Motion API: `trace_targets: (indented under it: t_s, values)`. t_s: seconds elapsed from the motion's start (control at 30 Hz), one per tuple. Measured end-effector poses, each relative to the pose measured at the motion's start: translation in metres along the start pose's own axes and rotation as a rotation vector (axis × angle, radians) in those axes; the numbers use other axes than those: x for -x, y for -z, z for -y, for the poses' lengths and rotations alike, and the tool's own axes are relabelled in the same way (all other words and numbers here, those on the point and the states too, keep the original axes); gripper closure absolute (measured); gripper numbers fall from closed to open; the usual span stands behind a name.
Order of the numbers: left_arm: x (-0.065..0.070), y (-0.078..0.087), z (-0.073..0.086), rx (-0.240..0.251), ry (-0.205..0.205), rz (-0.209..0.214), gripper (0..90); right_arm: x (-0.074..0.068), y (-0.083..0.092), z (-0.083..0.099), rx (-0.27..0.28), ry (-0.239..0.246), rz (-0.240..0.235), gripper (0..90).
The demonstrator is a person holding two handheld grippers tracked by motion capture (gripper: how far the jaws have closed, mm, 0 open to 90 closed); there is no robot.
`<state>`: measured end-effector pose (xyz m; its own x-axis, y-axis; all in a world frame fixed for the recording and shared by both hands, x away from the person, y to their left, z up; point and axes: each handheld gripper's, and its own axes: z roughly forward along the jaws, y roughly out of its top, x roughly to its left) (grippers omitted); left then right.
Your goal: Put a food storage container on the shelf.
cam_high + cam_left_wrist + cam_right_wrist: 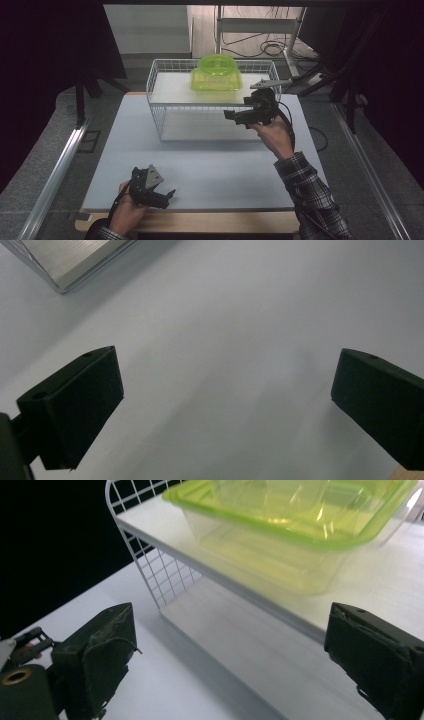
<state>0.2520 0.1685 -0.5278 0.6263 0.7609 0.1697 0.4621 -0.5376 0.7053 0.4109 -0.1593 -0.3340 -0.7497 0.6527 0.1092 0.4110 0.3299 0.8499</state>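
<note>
A see-through green plastic container (216, 75) (300, 525) stands on the upper shelf of a white wire rack (155, 112) (150, 565) at the back of the table. My right gripper (235, 117) (230, 655) hovers at the rack's front right corner, level with the gap between the two shelves. Its jaws stand wide open with nothing between them, and the container is beyond and above them. My left gripper (169, 197) (227, 400) rests low over the table's front left. It is open too, with bare tabletop between the jaws.
The pale grey tabletop (210, 165) stretches between the rack and the front edge. An aluminium rail (55, 170) (75, 260) runs along the floor on the left. A metal stand (260, 25) and cables (270, 47) lie behind the rack.
</note>
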Motion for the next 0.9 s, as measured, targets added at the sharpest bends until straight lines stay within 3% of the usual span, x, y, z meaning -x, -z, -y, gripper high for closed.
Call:
trace_targets:
  t_s: [0.5,0.9]
  values:
    - [0.000,0.000,0.000,-0.006,-0.004,0.000,0.0,-0.003,0.001,0.044,-0.059,0.025,0.002,2.2]
    - [0.001,0.000,0.000,-0.007,-0.005,0.001,0.1,-0.001,0.009,0.075,-0.059,0.030,0.033,2.1]
